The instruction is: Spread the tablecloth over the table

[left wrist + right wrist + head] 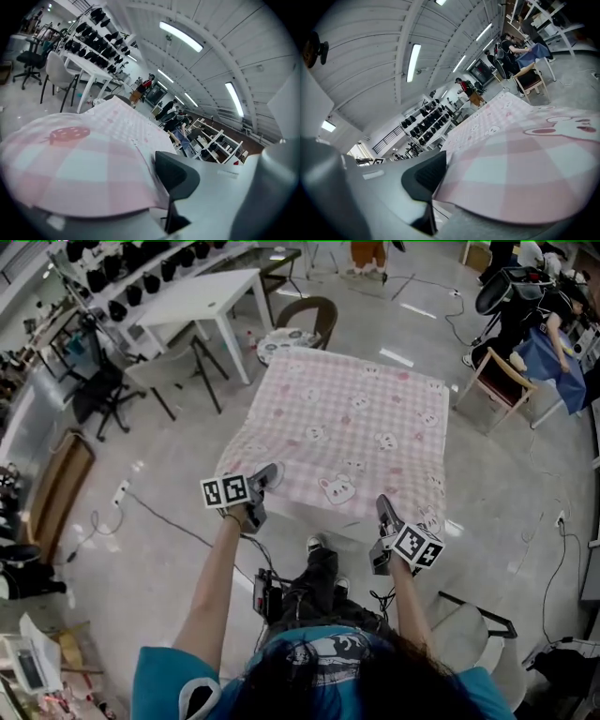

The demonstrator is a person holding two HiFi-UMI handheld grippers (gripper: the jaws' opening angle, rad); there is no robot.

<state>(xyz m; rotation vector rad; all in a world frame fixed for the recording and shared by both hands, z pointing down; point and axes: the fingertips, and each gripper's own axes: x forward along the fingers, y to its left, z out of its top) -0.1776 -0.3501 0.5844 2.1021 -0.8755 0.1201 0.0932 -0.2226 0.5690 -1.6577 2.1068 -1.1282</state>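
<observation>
A pink checked tablecloth (352,427) with small animal prints lies stretched flat over the table, its near edge toward me. My left gripper (269,474) is shut on the near left corner of the tablecloth (84,168); the cloth runs between its dark pad and the grey jaw. At the near right corner my right gripper (384,509) is shut on the tablecloth (525,173) in the same way. Both grippers point almost level along the cloth. The table itself is hidden under the cloth.
A round brown chair (309,315) stands at the table's far end, a white table (202,296) behind it to the left. A wooden chair (502,381) sits at the right. Cables (169,521) run over the floor near my feet (317,545). Shelves with dark items (98,42) line the wall.
</observation>
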